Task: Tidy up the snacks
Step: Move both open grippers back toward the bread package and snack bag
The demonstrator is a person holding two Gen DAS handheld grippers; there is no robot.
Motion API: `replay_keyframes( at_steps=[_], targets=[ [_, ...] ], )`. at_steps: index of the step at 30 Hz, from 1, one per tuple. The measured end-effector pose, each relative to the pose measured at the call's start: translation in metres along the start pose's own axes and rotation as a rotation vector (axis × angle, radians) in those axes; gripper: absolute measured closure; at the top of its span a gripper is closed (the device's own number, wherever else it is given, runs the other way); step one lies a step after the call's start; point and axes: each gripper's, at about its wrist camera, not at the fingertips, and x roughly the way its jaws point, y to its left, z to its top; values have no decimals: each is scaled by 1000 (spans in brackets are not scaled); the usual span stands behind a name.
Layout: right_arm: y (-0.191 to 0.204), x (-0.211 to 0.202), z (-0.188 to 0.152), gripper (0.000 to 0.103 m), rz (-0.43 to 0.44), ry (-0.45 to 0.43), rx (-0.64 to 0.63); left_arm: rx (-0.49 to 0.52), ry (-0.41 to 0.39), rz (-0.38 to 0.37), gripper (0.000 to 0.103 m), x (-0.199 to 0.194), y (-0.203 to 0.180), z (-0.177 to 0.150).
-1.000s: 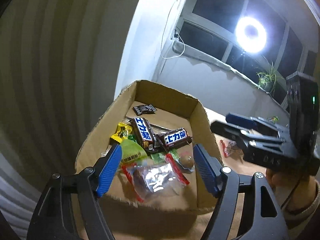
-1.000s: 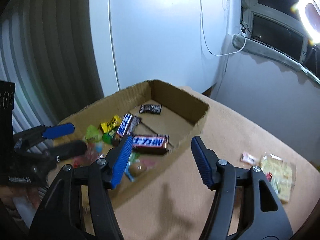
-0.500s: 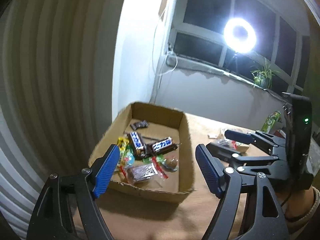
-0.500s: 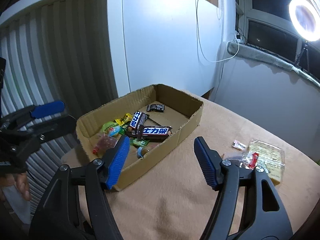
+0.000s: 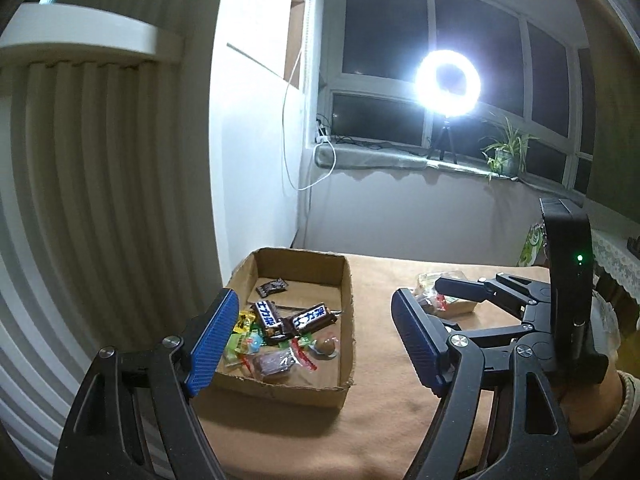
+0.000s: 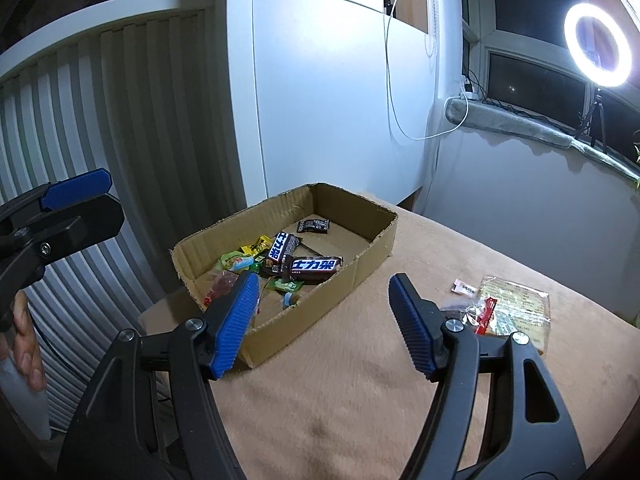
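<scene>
Your left gripper and right gripper both stand wide apart, holding nothing. The cardboard box (snack bars inside) sits on the table; loose packets lie to its right.

both tongs pulled back from box, jaws wider

Behind your tan cloth-covered surface you have a lit ring light on a tripod on the windowsill, a potted plant to its right, dark window panes, a white cable hanging down the white wall, and ribbed panelling at left.
</scene>
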Motion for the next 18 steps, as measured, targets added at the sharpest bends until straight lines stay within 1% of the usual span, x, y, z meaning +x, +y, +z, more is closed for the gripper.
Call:
replay_keyframes(
  at_steps=[3, 8, 18],
  targets=[
    [-3, -3, -4, 32, -3, -4, 10, 7, 1, 0, 24, -4, -4, -1],
    [-16, -10, -16, 32, -20, 1, 40, 19, 18, 1, 24, 1, -10, -4],
    [-67, -27, -50, 32, -85, 21, 143, 64, 61, -29, 24, 18, -41, -4]
  ],
)
